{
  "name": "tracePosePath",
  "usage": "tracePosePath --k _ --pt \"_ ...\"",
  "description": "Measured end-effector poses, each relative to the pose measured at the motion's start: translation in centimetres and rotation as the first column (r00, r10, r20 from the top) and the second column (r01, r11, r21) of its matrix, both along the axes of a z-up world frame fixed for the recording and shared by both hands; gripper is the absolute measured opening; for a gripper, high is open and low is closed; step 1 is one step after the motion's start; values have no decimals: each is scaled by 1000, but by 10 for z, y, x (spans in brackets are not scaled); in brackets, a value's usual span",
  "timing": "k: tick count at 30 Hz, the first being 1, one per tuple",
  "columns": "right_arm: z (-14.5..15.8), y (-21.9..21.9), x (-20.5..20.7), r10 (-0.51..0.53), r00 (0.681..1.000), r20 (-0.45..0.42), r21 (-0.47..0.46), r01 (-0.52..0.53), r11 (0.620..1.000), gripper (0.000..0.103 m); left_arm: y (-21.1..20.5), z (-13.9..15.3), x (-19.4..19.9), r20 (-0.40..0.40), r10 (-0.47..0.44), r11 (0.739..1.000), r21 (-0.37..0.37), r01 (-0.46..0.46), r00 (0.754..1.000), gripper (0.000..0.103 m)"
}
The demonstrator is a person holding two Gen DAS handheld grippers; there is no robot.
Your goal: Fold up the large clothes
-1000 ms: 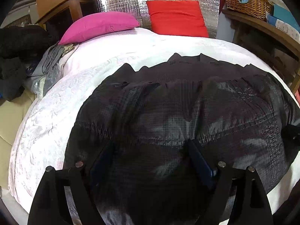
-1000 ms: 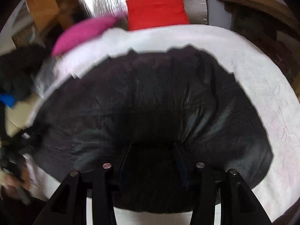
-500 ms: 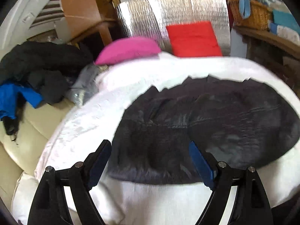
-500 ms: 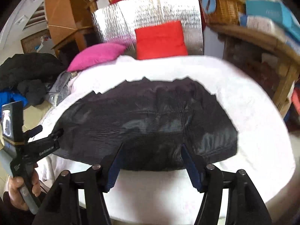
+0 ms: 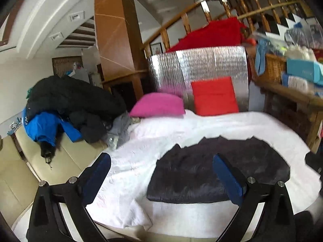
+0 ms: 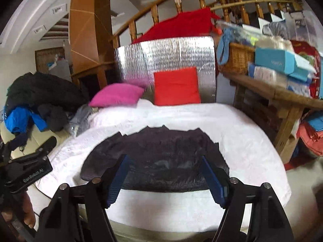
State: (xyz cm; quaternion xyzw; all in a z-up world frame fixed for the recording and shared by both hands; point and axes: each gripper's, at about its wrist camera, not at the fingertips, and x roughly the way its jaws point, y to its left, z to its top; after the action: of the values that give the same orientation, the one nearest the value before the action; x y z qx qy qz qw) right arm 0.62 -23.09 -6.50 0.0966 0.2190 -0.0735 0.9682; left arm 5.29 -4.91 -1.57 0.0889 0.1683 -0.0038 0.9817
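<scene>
In the left wrist view, the left gripper [image 5: 161, 173] fills the bottom of the frame with its blue pads [image 5: 228, 179] set far apart and opening wider, nothing between them. The folded black garment [image 5: 218, 171] lies flat on the white bedspread [image 5: 201, 125], lower centre-right, clear of the pads. This view takes in more of the cream sofa [image 5: 24, 173] at lower left, with its heap of dark clothes [image 5: 70, 98] and a blue jacket [image 5: 44, 127]. A pink cushion [image 5: 159, 104] and a red cushion [image 5: 214, 96] lean against a silver foil panel [image 5: 197, 66] at centre. In the right wrist view, the right gripper [image 6: 165, 179] sits at bottom centre, tilted slightly down, jaws parting with nothing clamped; the garment [image 6: 157, 153] lies beyond them, mid-frame. Only this view shows the other gripper [image 6: 30, 169] and the person's hand [image 6: 18, 213] at the lower left edge, and more of the wooden table [image 6: 282, 98] with a wicker basket [image 6: 234, 58] and blue boxes [image 6: 282, 60] at right.
</scene>
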Motion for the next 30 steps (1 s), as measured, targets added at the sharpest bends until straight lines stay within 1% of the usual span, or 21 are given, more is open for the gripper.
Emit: tracePosePath --k 2,6,12,16,19,24,30 --pt "12 6 -13 1 1000 18 -10 0 1000 76 5 13 -14 17 7 1000 -20 -7 1000 101" --pt "30 14 -35 -10 999 52 -14 11 1000 82 15 33 -36 27 20 998 -53 -18 999 103" --pt "51 23 -67 -43 994 101 -5 43 999 82 30 51 -66 25 39 994 -101 -36 999 103" --pt "57 30 -84 -44 991 125 2 44 999 82 40 57 -82 43 60 992 -117 -55 997 103" --pt "59 37 -91 -51 991 120 -10 53 999 83 47 61 -92 56 69 989 -136 -61 996 103" --pt "56 47 -92 -42 993 113 16 41 999 83 57 65 -104 78 86 986 -151 -74 993 103" --pt "56 57 -91 -37 993 111 11 36 999 83 66 65 -108 81 86 984 -162 -72 993 103"
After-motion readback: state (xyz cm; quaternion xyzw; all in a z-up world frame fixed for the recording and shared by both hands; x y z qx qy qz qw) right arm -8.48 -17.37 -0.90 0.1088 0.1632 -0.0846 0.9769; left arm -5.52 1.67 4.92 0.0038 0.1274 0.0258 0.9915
